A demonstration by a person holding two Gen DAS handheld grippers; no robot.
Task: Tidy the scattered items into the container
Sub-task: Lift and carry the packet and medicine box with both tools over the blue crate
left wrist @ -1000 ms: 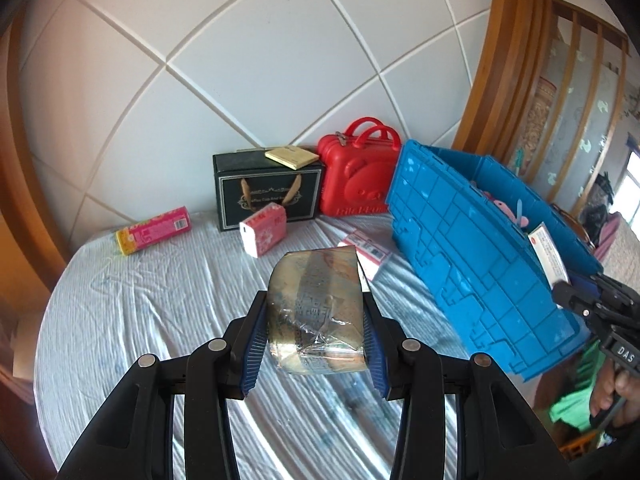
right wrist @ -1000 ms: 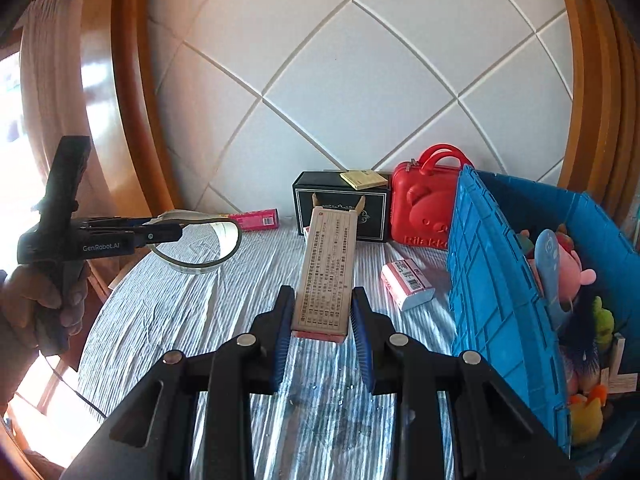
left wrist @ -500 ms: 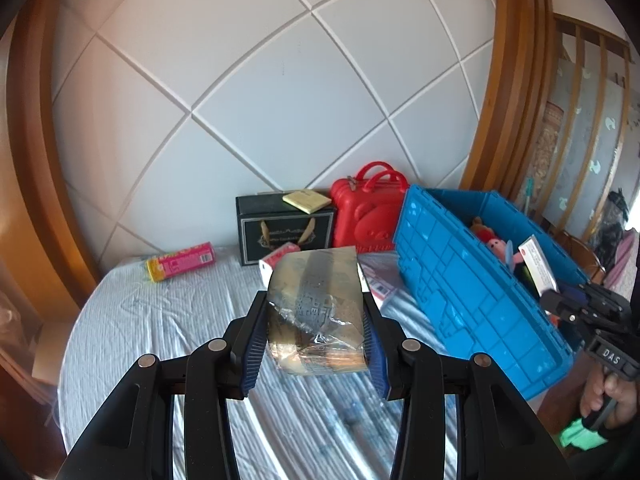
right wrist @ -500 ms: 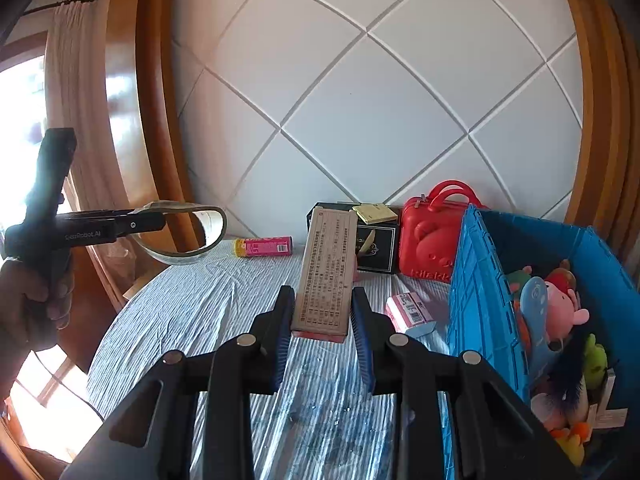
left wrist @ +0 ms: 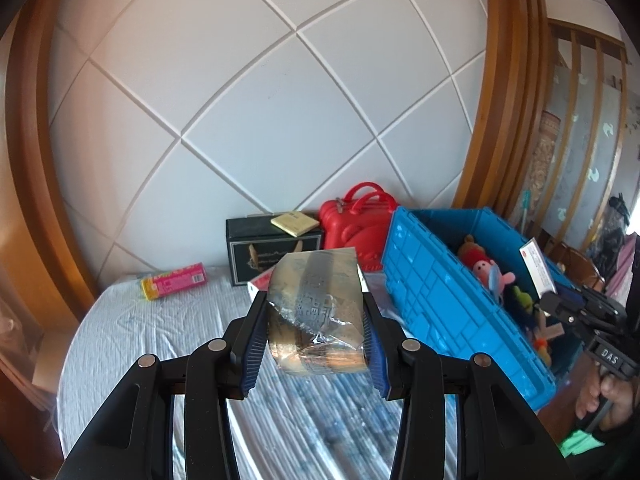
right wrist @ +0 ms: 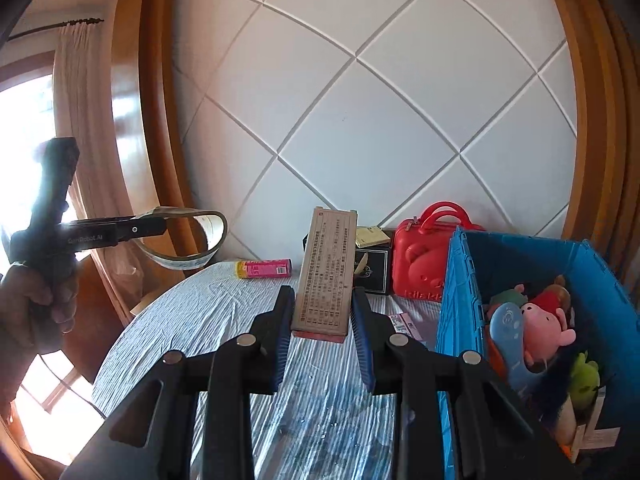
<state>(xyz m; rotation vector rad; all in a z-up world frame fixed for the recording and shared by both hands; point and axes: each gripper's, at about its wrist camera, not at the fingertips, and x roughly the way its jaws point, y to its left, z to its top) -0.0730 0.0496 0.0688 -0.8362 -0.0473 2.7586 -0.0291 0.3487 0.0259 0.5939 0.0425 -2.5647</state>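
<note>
My left gripper [left wrist: 316,336] is shut on a roll of clear packing tape [left wrist: 316,312] and holds it high above the table. In the right wrist view the left gripper [right wrist: 160,226] shows at the left with the tape roll [right wrist: 188,240]. My right gripper [right wrist: 322,334] is shut on a long tan printed box [right wrist: 326,272], held upright above the table. The blue crate [left wrist: 444,304] stands at the right with plush toys [right wrist: 544,324] inside. In the left wrist view the right gripper [left wrist: 560,302] holds the box [left wrist: 538,266] over the crate's near end.
On the round table with a pale striped cloth [left wrist: 160,336] lie a pink and yellow box [left wrist: 174,280], a black gift box [left wrist: 272,248] with a yellow pad [left wrist: 294,224], a red toy suitcase [left wrist: 360,220] and a small pink box [right wrist: 404,324]. A white panelled wall stands behind.
Both grippers have risen with their loads, so the table looks lower and farther. The crate's inside now shows in the left wrist view.
</note>
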